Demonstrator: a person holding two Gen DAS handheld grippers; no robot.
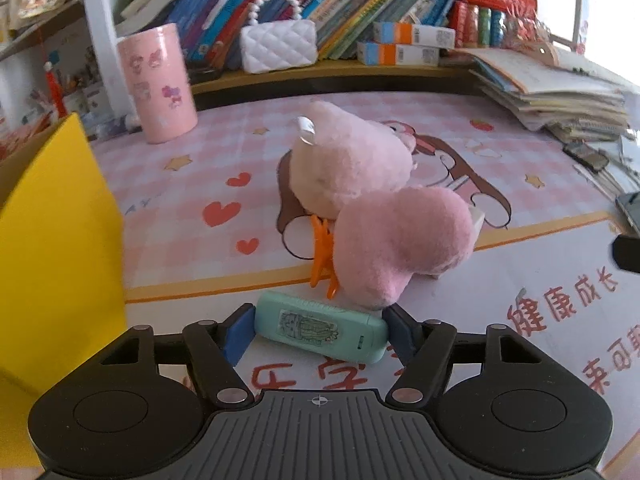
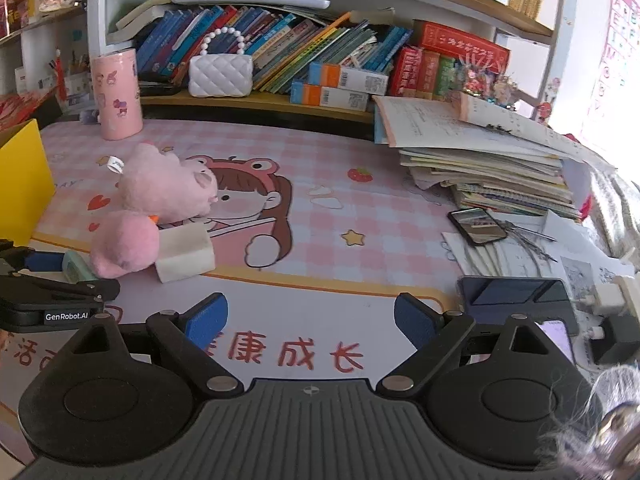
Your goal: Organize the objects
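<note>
My left gripper (image 1: 320, 330) has its blue pads on both ends of a mint green oblong case (image 1: 322, 327) with a cactus sticker, lying on the desk mat. Just beyond lie an orange hair clip (image 1: 322, 254), two pink plush toys (image 1: 400, 248) (image 1: 352, 160) and a white block (image 1: 478, 220). In the right wrist view the left gripper (image 2: 48, 264) is at the far left with the green case (image 2: 78, 268) between its pads. My right gripper (image 2: 310, 320) is open and empty above the mat's front edge. The plush toys (image 2: 168, 186) and white block (image 2: 184, 254) lie left of it.
A yellow box (image 1: 52, 232) stands at the left. A pink cylinder (image 1: 158, 80) stands at the back, with a white quilted purse (image 1: 278, 46) and books on the shelf. A paper stack (image 2: 488, 168), phones (image 2: 476, 226) and a tablet (image 2: 516, 296) fill the right side.
</note>
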